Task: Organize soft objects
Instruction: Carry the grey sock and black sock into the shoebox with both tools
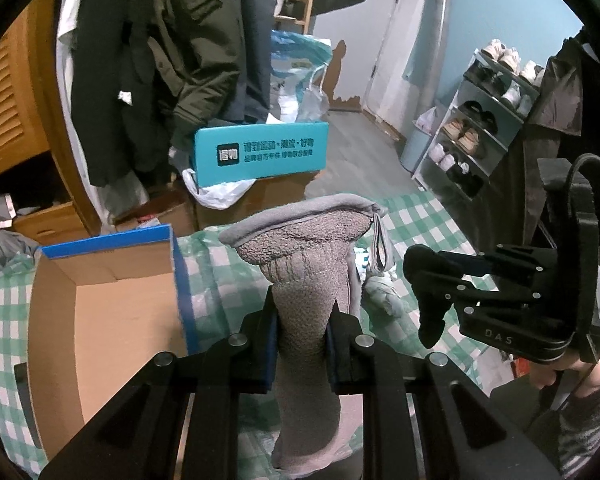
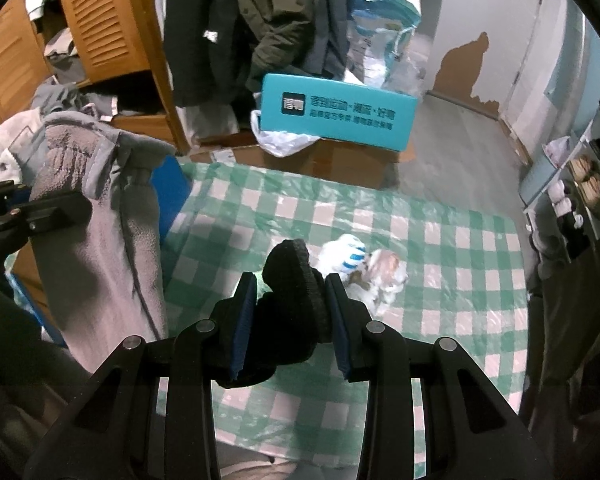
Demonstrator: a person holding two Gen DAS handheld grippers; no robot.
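1. Left wrist view: the checked cloth (image 1: 416,220), green and white, covers the surface; everything else is placed from it.
2. An open cardboard box (image 1: 112,312) with a blue rim sits on the cloth's left side, its inside bare brown.
3. Beyond the cloth's far edge lies a teal box (image 1: 260,154) with printed text, resting on a brown carton, with dark coats hanging behind it.
4. To the right of the cloth stands a shoe rack (image 1: 476,136) with several pairs on its shelves.
5. The left gripper (image 1: 302,332) is clenched on a grey fleece sock (image 1: 306,264), held upright above the cloth, just right of the cardboard box, cuff flared at the top.
6. The right gripper (image 2: 290,312) is clamped on a black sock (image 2: 292,280), held above the cloth's middle.
7. A small white bundle (image 2: 360,270) with blue stripes and a tan patch lies on the cloth, just past the black sock.
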